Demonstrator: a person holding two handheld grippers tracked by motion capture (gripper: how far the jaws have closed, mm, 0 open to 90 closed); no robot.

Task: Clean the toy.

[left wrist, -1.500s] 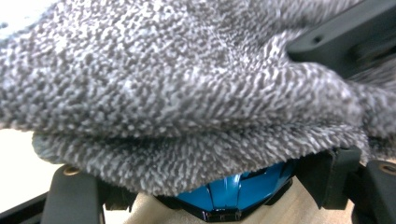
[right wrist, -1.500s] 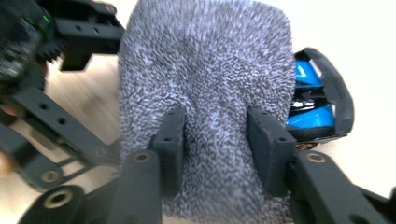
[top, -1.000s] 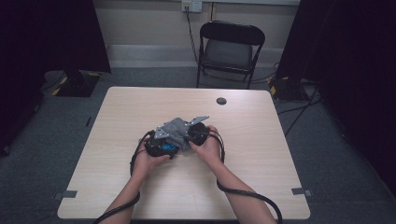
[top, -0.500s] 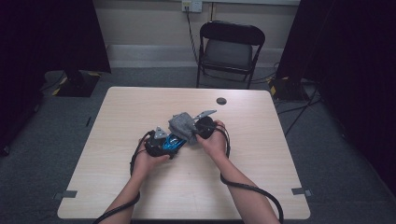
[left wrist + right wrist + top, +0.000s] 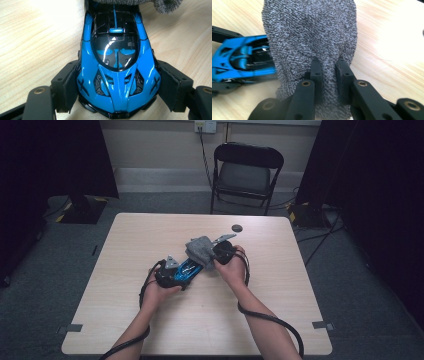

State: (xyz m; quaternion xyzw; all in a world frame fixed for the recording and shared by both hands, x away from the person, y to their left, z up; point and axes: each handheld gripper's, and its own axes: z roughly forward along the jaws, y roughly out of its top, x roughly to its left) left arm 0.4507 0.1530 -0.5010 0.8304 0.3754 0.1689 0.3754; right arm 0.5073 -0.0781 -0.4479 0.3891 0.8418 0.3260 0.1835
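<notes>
Fingers (image 5: 68, 87) of the left gripper (image 5: 117, 100) are clamped against the two flanks of a blue toy car (image 5: 117, 65), one pad pressed to each side near the end facing the camera, so that the car is pinned between them on the table (image 5: 35, 42). Seen along the right gripper (image 5: 329, 72), the two black fingers (image 5: 315, 72) are drawn close together and are shut on a fold of a grey cloth (image 5: 312, 35), a ridge of the towelling being squeezed in the narrow gap between them.

From that pinch the cloth is spread upward and outward, and it is draped over the far end of the car (the blue and black bodywork can be seen emerging from under its edge in the right gripper view). In the left gripper view a strip of the cloth is laid across the top of the car's farther end.

In the high view, car (image 5: 187, 268) and cloth (image 5: 201, 251) are found together near the middle of the pale wooden table, the left gripper (image 5: 172, 272) being held low at the left and the right gripper (image 5: 220, 255) just beside the cloth at the right, each with a hand behind it. A small dark round object (image 5: 236, 227) is set well apart, toward the far edge. Beyond the table a folding chair (image 5: 247, 172) is stood against the wall. No containers are present among these things.
</notes>
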